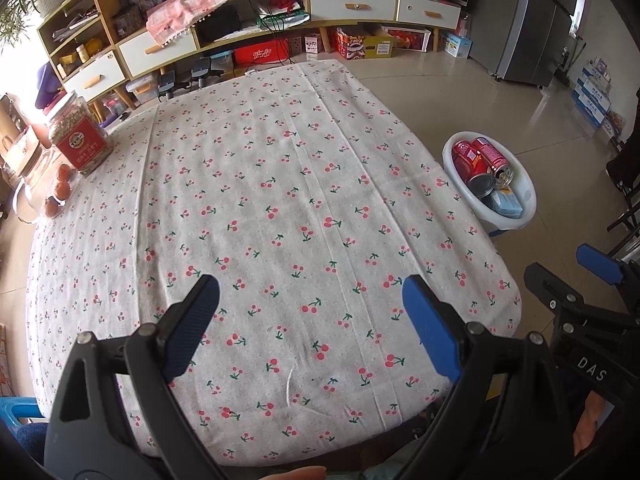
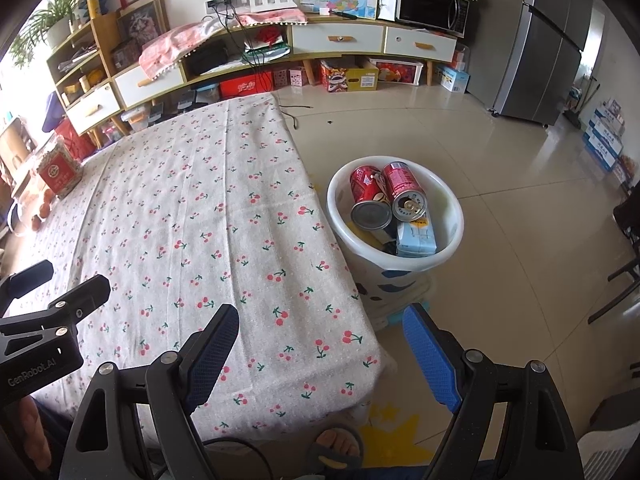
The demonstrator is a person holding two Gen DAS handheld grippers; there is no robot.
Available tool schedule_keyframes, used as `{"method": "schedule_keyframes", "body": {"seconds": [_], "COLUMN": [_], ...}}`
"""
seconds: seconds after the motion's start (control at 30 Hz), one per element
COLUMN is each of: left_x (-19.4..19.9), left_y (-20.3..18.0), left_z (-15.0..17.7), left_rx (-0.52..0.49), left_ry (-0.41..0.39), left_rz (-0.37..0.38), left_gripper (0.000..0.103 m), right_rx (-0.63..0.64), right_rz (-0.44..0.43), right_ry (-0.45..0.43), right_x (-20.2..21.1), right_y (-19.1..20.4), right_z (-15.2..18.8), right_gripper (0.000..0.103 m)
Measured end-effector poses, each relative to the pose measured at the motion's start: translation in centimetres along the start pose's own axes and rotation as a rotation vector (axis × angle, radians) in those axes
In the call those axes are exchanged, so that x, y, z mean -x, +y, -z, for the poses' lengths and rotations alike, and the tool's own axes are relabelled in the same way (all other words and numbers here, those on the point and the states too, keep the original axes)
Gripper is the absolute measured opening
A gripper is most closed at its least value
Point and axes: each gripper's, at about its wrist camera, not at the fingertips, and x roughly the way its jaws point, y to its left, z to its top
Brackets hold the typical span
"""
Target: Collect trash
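A white trash bin (image 2: 454, 216) stands on the floor right of the table; it also shows in the left wrist view (image 1: 530, 200). It holds two red cans (image 2: 402, 190), a silver-ended can (image 2: 371, 213) and a light blue carton (image 2: 416, 238). My left gripper (image 1: 310, 304) is open and empty above the near part of the cherry-print tablecloth (image 1: 260, 200). My right gripper (image 2: 320, 334) is open and empty over the table's near right corner, short of the bin. It also shows at the right edge of the left wrist view (image 1: 568, 276).
A jar with a red label (image 1: 78, 136) and a glass jar with orange fruit (image 1: 52, 192) stand at the table's far left. A long shelf unit (image 1: 280, 28) and a fridge (image 1: 536, 20) line the back. A foot in a sandal (image 2: 338, 446) is below the table edge.
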Motion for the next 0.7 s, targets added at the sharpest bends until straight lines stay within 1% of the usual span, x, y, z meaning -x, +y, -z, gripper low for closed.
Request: {"method": "schedule_keyframes", "body": {"seconds": [0.7], "left_x": [0.30], "left_y": [-0.52], "left_z": [-0.02], "left_rx": [-0.012], "left_ry": [-0.006], "left_rz": [0.009], "left_gripper": [0.093], "right_rx": [0.002], "right_rz": [0.003], "right_ry": [0.000], "right_x": [-0.06], "right_y": [0.02], "right_z": [0.02], "right_gripper": [0.086]}}
